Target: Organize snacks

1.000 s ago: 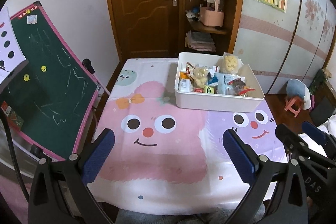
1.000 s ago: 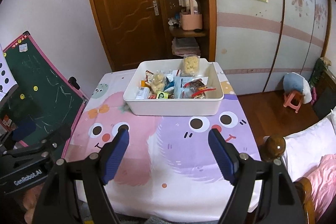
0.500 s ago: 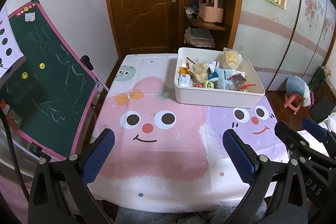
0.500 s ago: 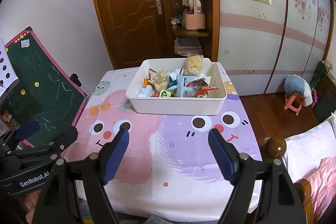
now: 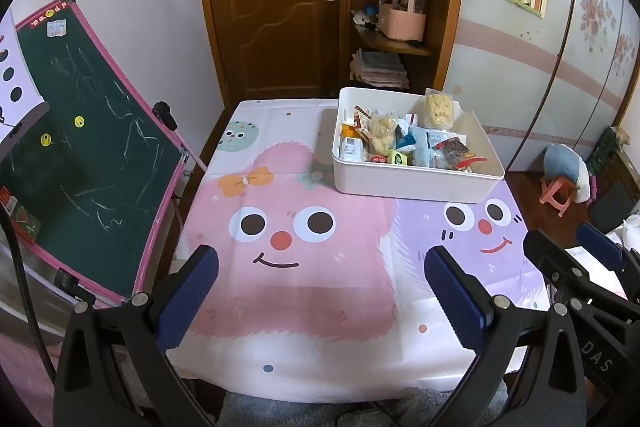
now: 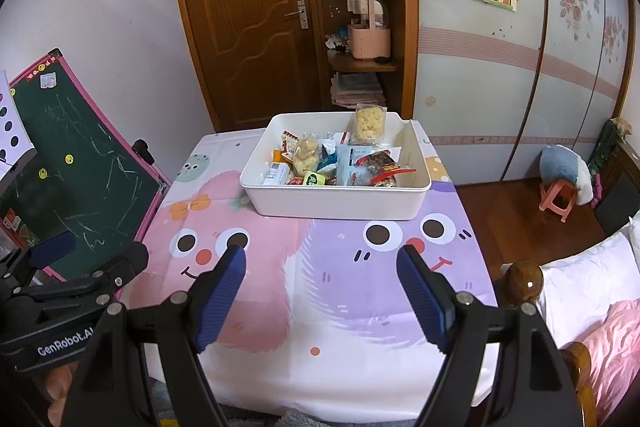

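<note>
One white bin [image 6: 336,203] holding snack packets [image 6: 340,159]; left gripper [image 5: 320,291], right gripper [image 6: 320,291] both spread, empty.

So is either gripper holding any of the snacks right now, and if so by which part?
Nothing is held. The left gripper and right gripper both stand open over the tablecloth, short of the white bin.

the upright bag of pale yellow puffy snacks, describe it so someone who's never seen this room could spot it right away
Find the white bin at the far end of the cartoon tablecloth. Look along its back wall: the clear bag of yellow puffs leans there upright, poking above the rim, while the other snacks lie jumbled low inside.
</note>
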The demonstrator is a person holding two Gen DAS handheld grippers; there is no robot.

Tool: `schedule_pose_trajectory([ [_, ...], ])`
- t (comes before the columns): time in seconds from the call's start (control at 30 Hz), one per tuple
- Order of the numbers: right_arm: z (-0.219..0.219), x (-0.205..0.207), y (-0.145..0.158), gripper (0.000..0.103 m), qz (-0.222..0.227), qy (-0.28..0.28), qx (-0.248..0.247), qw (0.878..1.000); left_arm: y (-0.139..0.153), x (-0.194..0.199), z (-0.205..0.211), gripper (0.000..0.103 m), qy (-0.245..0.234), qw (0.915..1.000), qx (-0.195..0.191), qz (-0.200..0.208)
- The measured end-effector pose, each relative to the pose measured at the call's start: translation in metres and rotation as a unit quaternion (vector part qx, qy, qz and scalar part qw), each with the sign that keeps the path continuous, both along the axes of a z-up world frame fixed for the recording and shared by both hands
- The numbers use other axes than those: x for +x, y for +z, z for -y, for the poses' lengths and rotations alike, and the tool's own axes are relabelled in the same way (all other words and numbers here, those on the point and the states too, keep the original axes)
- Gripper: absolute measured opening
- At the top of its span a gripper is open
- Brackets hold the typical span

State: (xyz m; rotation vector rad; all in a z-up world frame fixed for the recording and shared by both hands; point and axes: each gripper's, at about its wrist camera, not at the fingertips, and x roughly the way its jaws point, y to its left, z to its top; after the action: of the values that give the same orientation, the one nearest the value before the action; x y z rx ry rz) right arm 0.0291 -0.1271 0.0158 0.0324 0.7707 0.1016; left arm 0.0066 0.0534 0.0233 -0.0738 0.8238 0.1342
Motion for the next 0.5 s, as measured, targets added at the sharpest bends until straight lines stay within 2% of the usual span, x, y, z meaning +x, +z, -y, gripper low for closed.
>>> schedule_pose_trajectory([
  [0.5, -0.0005, 0.0005, -0.0003, 0.078, 0.0, 0.0, 0.0, 1.0, -0.0057, 0.0015, -0.0011, 0.102, 0.0, 0.9999, -0.003, -0.013],
])
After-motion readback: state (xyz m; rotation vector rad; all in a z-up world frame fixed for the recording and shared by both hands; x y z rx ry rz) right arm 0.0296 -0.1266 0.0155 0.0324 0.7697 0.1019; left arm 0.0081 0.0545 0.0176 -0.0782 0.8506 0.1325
